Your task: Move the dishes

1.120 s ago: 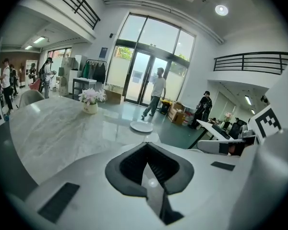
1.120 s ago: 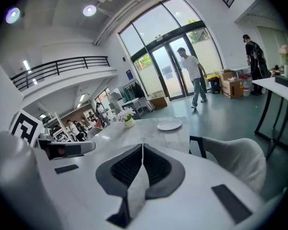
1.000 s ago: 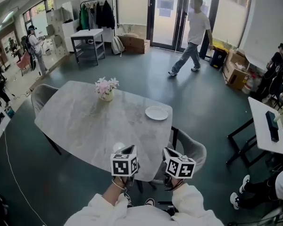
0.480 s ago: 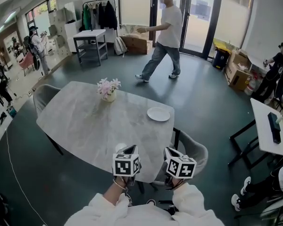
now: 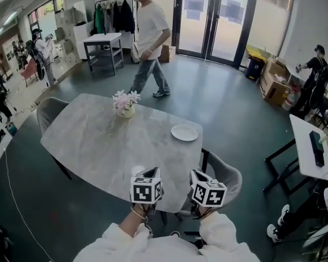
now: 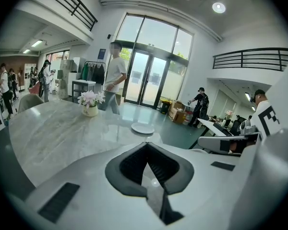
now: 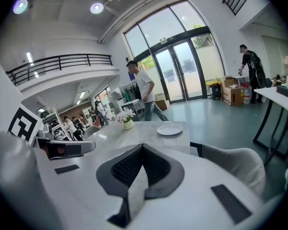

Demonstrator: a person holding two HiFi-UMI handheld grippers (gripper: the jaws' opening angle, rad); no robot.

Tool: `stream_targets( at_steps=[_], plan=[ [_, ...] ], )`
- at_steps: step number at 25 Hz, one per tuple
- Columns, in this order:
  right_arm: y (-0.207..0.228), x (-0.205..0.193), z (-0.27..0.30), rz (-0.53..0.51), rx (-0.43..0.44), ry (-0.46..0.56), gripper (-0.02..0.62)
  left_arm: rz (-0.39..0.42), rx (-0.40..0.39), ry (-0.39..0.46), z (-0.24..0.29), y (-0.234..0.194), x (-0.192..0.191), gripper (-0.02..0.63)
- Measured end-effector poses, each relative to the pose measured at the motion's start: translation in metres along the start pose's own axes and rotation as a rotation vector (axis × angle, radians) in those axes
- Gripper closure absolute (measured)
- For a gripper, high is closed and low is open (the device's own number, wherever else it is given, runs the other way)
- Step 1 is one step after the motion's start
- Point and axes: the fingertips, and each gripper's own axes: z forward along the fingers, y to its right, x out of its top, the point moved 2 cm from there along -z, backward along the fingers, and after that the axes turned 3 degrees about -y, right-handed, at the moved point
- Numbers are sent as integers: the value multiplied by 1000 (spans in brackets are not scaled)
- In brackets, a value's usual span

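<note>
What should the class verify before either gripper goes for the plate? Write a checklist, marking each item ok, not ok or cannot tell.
1. Jaws open for a grasp: left gripper and right gripper are both shut and empty: not ok.
2. Plate exposed: it lies alone near the table's far right edge: ok.
3. Grippers at the plate: both are at the near edge, well short of it: not ok.
4. Way across: flower vase stands apart, left of the plate: ok.
5. Bystanders: a person is beyond the far side, away from the table: ok.
6. Other dishes: a small white thing beside the left gripper is mostly hidden: cannot tell.
</note>
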Motion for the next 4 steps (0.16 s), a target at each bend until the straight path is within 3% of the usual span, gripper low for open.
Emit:
stream_targets(
  at_steps=[4],
  plan=[
    [-6, 2, 2, -4, -5, 4, 538, -3, -3, 4, -2, -6, 2, 598]
  ],
)
